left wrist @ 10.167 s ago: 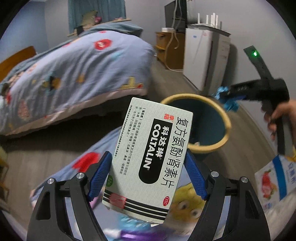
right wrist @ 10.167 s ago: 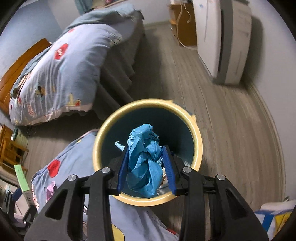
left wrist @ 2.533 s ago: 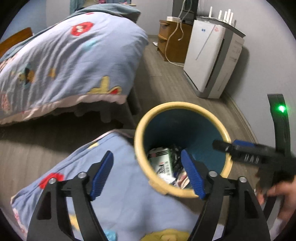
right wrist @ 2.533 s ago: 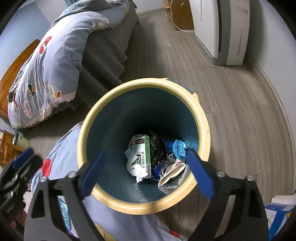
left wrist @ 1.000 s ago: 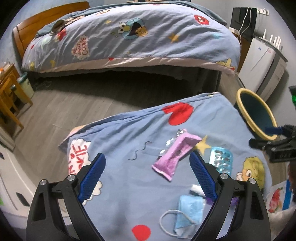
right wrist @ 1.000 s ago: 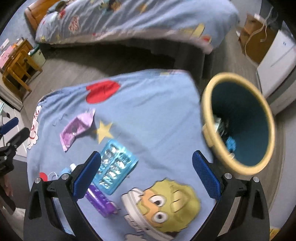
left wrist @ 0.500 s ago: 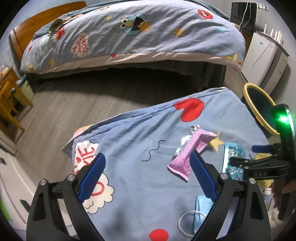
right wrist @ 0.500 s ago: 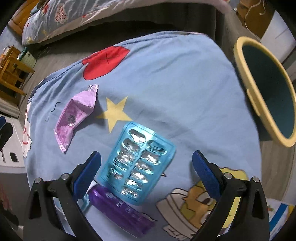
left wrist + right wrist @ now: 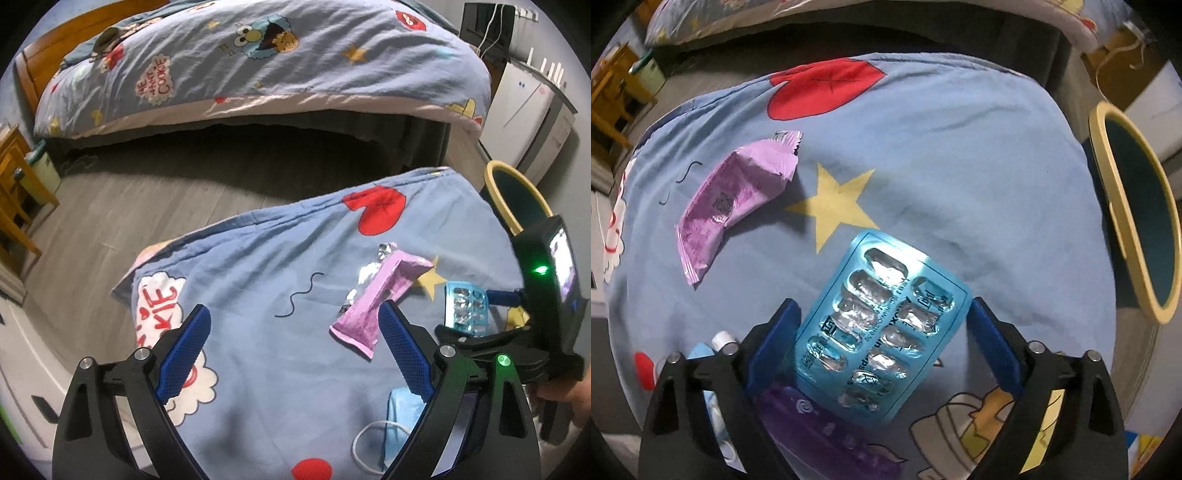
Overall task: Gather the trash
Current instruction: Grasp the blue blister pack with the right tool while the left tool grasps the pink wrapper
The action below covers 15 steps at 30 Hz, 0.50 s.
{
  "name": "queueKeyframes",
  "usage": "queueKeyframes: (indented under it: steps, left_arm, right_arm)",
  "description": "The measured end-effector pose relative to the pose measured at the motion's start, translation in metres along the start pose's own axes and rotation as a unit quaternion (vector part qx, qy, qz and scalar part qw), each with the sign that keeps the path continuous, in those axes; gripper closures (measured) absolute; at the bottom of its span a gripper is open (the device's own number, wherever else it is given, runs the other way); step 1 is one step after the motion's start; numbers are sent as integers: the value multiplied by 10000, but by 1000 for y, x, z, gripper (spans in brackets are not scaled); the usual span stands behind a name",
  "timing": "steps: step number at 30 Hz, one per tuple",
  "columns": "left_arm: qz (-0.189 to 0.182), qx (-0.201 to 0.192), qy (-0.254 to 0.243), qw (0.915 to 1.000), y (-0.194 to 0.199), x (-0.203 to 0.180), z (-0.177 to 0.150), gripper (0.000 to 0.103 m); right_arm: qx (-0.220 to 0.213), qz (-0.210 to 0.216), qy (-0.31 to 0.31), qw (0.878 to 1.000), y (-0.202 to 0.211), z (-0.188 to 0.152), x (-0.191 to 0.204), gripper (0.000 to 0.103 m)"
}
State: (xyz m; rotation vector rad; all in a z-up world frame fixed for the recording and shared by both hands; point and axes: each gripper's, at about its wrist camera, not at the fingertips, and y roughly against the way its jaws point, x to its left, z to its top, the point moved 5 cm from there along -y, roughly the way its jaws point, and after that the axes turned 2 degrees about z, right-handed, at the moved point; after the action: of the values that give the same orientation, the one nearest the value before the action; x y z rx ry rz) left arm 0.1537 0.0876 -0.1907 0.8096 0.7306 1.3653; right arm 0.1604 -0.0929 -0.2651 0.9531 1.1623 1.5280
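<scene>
Blue blister pack (image 9: pixel 882 339) lies on the printed blue sheet (image 9: pixel 942 155), between the spread fingers of the right gripper (image 9: pixel 884 343); jaws wide apart, left pad close beside the pack's edge, contact not determinable. Right wrist view alone shows a purple object (image 9: pixel 827 439) partly under the pack's near end, its form hard to make out, and a white-capped item (image 9: pixel 721 338) largely hidden behind the left finger. Pink wrapper (image 9: pixel 735 199) lies apart from the pack, beyond a yellow star. Left wrist view shows the left gripper (image 9: pixel 295 343) open and holding nothing above the sheet; the wrapper (image 9: pixel 380 302) near its right finger; a blue face mask (image 9: pixel 399 417) with white loop, partly cut off behind that finger. Yellow-rimmed bin (image 9: pixel 517 199) stands beside the sheet's far corner; its contents not visible; bed (image 9: pixel 258 62) beyond.
</scene>
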Motion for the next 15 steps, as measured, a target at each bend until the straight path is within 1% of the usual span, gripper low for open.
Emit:
queueKeyframes:
  steps: [5,7,10,11,15]
  left_arm:
    - [20,105,-197,9997,-21,-15,3,12]
    - [-17,188,-253,9995,-31,-23,3,12]
    - [-52,307,-426,9986,-43,-35,4,12]
    - [-77,324,-477,9983,-46,-39,4,13]
    - [-238,503,-599,9966,-57,-53,3,22]
  right_arm:
    - [-52,46,168,9998,4,4,-4,29]
    - [-93,-7,228,9997,5,8,-9,32]
    - [-266,-158,351,9989,9,16,-19,33]
    - [-385,-199,423,9982,12,19,-22,33]
    - [-393,-103,352,9986,12,26,-33,33]
